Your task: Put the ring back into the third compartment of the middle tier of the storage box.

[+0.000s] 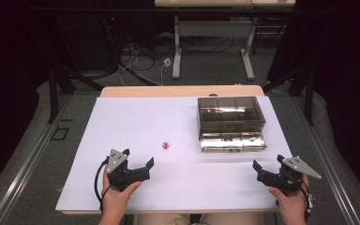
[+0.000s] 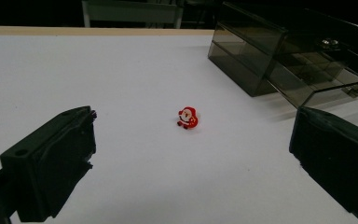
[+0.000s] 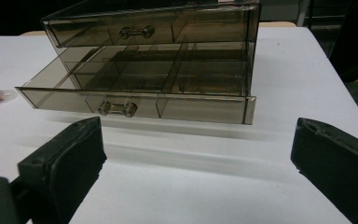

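Both tongs, left [image 1: 139,159] and right [image 1: 268,163], stand spread and empty. The small red-and-white Santa figurine [image 2: 188,117] may skid across the white surface [image 1: 136,122] if pinched off-centre. It may then miss the open lower drawer [image 3: 135,88] of the smoky transparent plastic drawer box [image 1: 231,112].

1. A white sheet [image 1: 136,117] covers the counter [image 1: 178,91], whose pale wooden edge shows along the far side.
2. Grey carpet [image 1: 37,154] lies on the floor around it.
3. Beyond the counter stands a second table [image 1: 215,28] on light grey legs.
4. Loose cables [image 1: 140,61] lie tangled on the floor beside those legs.
5. Black stands [image 1: 56,84] rise at both sides, and the room behind is dark.
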A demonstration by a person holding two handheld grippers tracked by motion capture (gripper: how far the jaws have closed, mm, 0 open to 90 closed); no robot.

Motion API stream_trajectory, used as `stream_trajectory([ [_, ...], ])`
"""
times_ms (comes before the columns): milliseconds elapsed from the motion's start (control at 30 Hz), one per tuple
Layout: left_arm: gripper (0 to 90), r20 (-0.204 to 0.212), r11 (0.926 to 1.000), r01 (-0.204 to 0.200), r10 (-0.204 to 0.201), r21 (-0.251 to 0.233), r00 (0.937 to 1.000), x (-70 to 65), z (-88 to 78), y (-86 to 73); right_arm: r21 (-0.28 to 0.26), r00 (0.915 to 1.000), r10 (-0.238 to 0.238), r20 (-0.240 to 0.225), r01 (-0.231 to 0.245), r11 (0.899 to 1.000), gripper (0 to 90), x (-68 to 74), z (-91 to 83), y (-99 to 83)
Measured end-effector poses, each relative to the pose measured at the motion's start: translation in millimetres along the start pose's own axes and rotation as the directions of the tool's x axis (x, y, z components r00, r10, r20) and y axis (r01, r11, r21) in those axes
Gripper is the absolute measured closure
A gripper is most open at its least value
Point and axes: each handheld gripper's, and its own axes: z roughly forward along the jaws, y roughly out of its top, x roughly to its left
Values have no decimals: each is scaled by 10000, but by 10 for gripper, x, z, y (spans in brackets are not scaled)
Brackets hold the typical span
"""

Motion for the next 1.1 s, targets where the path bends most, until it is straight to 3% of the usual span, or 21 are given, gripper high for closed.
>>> stream_trajectory([
  [367,8,226,9995,-311,312,-37,9993,-135,71,175,148,9999,62,-107,-60,9999,24,9,-5,-14],
  [500,8,262,9983,-574,574,-7,9980,-149,98,250,178,9999,92,-123,-90,9998,26,6,-12,-18],
  [700,9,392,9980,-632,629,66,9973,-163,195,357,207,9999,6,-140,-3,9998,31,-8,-17,-27],
  [767,10,389,9977,-668,664,86,9970,-167,225,384,245,9997,180,-148,-177,9995,32,-1,-17,-32],
  [1100,21,377,9995,-278,273,145,9989,-155,375,498,330,9999,61,-109,-58,9994,34,-7,-20,-36],
])
